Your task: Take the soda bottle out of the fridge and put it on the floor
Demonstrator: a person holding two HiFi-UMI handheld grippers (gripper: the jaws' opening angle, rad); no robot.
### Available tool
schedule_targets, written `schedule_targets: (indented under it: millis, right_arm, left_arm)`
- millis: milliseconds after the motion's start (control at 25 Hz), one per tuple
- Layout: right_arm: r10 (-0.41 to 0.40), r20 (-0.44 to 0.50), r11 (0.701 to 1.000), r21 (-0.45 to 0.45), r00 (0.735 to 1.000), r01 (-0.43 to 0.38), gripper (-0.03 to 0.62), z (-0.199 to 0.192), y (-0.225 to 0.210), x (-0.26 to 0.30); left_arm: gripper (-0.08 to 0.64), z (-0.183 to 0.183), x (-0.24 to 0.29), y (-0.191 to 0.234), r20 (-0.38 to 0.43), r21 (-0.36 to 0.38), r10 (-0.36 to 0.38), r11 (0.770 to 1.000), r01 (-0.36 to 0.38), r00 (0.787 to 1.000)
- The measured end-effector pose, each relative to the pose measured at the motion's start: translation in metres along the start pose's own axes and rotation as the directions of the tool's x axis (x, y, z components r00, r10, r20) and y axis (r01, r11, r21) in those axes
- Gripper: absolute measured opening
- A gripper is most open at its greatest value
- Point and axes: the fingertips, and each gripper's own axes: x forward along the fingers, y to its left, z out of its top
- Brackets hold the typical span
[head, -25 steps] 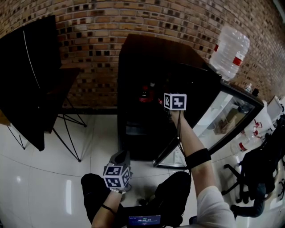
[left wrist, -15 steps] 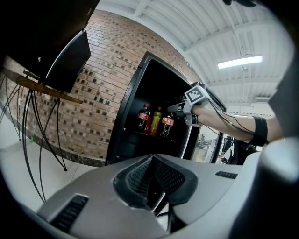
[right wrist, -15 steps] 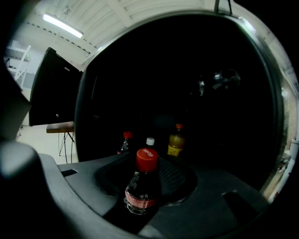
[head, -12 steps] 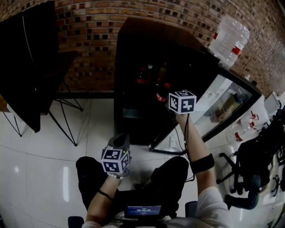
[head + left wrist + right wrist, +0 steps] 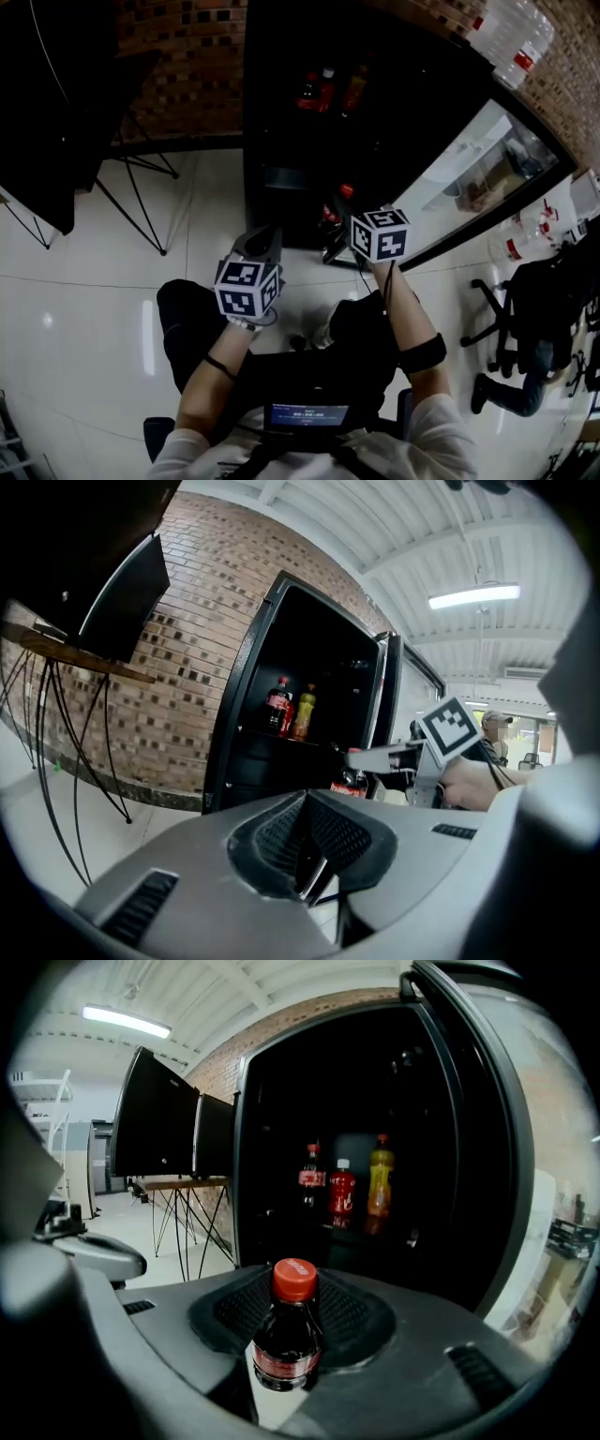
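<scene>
A dark soda bottle with a red cap stands upright between the jaws of my right gripper, which is shut on its body. In the head view this gripper holds the bottle just outside the open black fridge, low in front of the doorway and above the white floor. Three more bottles stay on a fridge shelf. My left gripper hovers to the left of the right one, over my knees, with its pads together and nothing between them.
The fridge door hangs open to the right. A large water jug lies on top of the fridge. A black screen on thin legs stands at the left. An office chair and a seated person are at the right.
My right gripper has drawn back out of the fridge toward me and lower, bringing the soda bottle with it. The left gripper has stayed about where it was.
</scene>
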Motion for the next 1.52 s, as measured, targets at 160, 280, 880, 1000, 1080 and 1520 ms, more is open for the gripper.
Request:
schedule_targets:
  millis: [160, 280, 880, 1000, 1080, 1520]
  right_arm:
    - [-0.016, -0.069, 1.000, 0.000, 0.997, 0.016, 0.166, -0.065, 0.008, 0.015]
    - [-0.022, -0.125, 1.000, 0.008, 0.992, 0.023, 0.166, -0.115, 0.012, 0.028]
    - [-0.013, -0.348, 0.997, 0.061, 0.938, 0.036, 0.164, -0.344, 0.029, 0.126]
    - [-0.010, -0.389, 0.997, 0.061, 0.921, 0.037, 0.164, -0.381, 0.027, 0.141]
    - [-0.003, -0.414, 0.997, 0.069, 0.910, 0.035, 0.164, -0.404, 0.025, 0.150]
    - [-0.015, -0.576, 0.998, 0.038, 0.817, 0.045, 0.161, -0.520, 0.012, 0.176]
  left_arm:
    - [0.002, -0.008, 0.009, 0.009, -0.014, -0.008, 0.005, 1.000, -0.006, 1.000]
    - [0.002, -0.014, 0.015, 0.015, -0.020, -0.026, 0.017, 1.000, -0.017, 1.000]
    - [0.001, -0.077, 0.062, 0.054, -0.141, -0.091, 0.050, 0.994, -0.063, 0.989]
    - [0.002, -0.088, 0.072, 0.061, -0.162, -0.106, 0.055, 0.992, -0.073, 0.985]
    - [0.000, -0.094, 0.076, 0.068, -0.172, -0.116, 0.063, 0.990, -0.083, 0.983]
    - [0.002, -0.120, 0.077, 0.101, -0.220, -0.168, 0.106, 0.975, -0.145, 0.970]
